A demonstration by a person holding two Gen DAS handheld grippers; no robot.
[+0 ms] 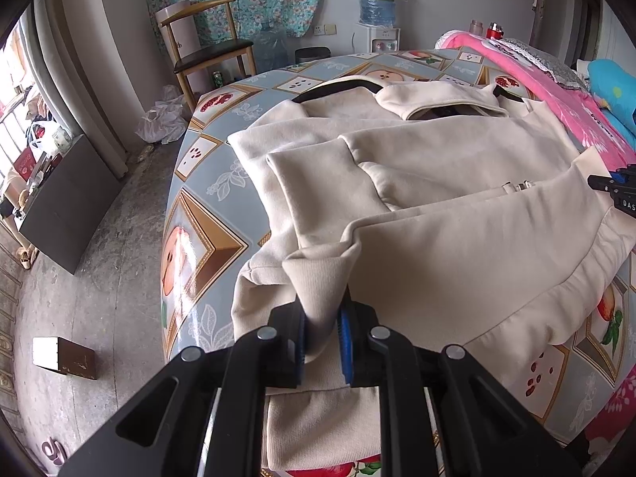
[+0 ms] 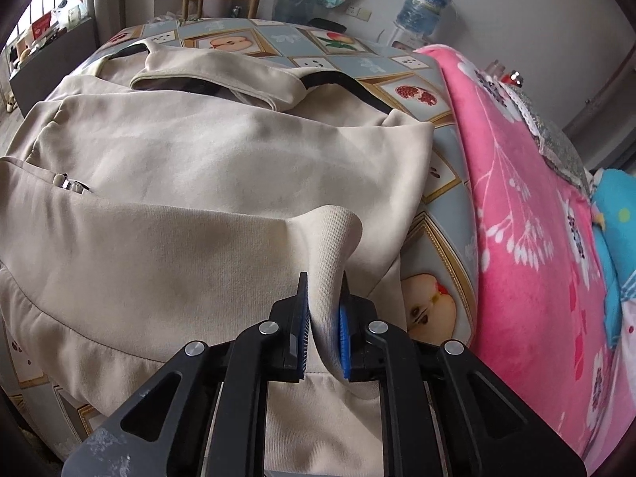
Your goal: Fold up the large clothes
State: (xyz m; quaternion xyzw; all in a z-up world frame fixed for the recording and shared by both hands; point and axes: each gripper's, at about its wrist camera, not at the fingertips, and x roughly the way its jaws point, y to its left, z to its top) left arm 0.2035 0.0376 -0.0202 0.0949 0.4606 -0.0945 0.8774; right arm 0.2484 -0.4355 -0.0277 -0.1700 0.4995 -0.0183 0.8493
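A large cream hooded jacket (image 1: 457, 167) lies spread on a table covered with a fruit-patterned cloth (image 1: 206, 167). Its hood sits at the far end and both sleeves are folded across the front. My left gripper (image 1: 322, 314) is shut on the ribbed hem at the jacket's near left corner, and the fabric rises in a peak between the blue pads. In the right wrist view the same jacket (image 2: 198, 151) fills the frame, and my right gripper (image 2: 324, 310) is shut on the ribbed hem at the near right corner. The right gripper's body (image 1: 616, 189) shows at the left view's right edge.
A pink flowered blanket (image 2: 528, 206) and a blue cushion (image 2: 614, 206) lie along the table's right side. Beyond the far end stand a wooden chair (image 1: 210, 47) and a water dispenser (image 1: 377, 4). A small brown box (image 1: 65, 357) sits on the concrete floor at the left.
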